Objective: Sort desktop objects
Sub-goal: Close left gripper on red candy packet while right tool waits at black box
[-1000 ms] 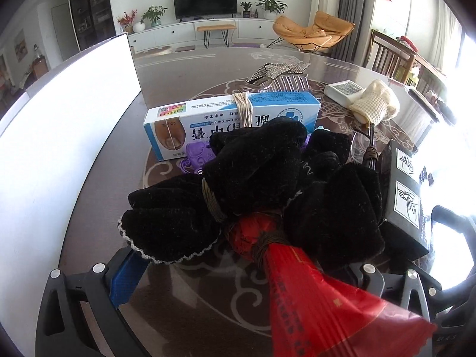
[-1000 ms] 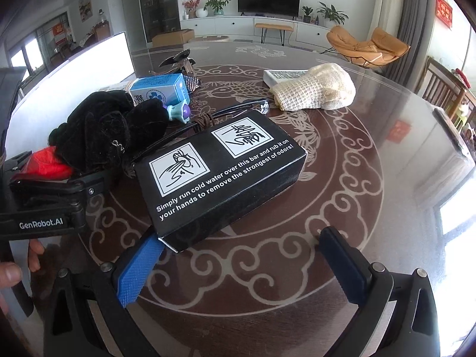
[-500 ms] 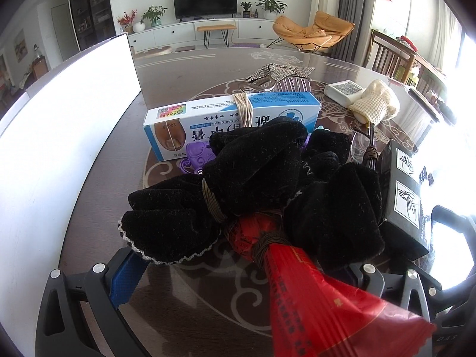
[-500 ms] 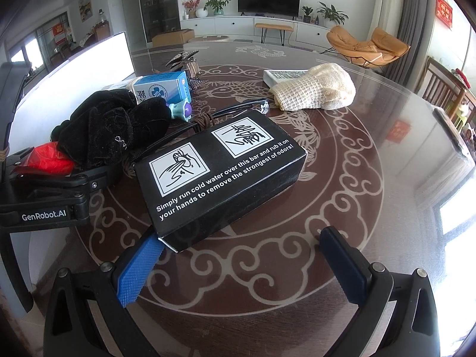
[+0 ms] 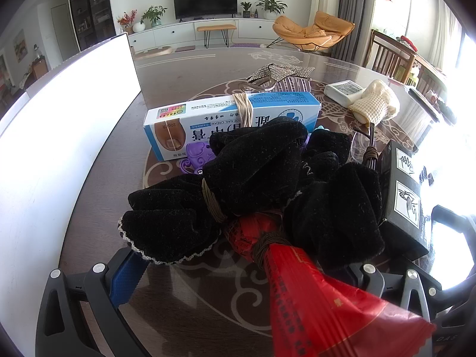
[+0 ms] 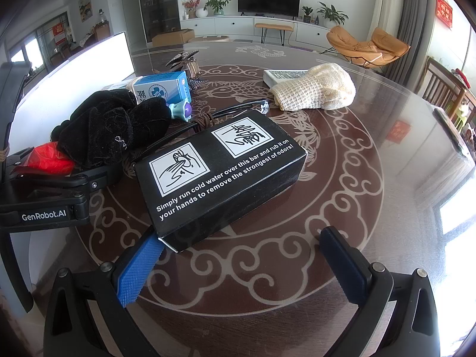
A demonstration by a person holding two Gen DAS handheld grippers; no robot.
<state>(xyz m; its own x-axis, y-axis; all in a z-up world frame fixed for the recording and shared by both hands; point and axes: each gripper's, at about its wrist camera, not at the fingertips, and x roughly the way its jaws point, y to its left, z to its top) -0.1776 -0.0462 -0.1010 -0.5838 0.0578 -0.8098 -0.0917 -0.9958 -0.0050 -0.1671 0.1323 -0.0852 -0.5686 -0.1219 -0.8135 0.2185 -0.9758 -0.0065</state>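
The black box [image 6: 220,172] with white hand-washing pictures is lying closed on the table [image 6: 342,178], its contents hidden. The blue-and-white nail cream carton [image 5: 232,119], also closed and bound with a tan band, is standing behind the black velvet scrunchies [image 5: 253,184]. A cream knitted pouch [image 6: 315,90] is resting partly over a small white box [image 6: 282,76] farther back.

The right claw [image 6: 241,264] is sitting low over the table with its jaws wide apart, the blue left finger [image 6: 139,270] touching the near corner of the black box and the other finger well clear of it. The left claw [image 5: 238,276] is pointing toward the scrunchies, and a red wrapped packet [image 5: 321,297] tied with brown cord is lying between its fingers; whether the jaws are pressing on it cannot be told.
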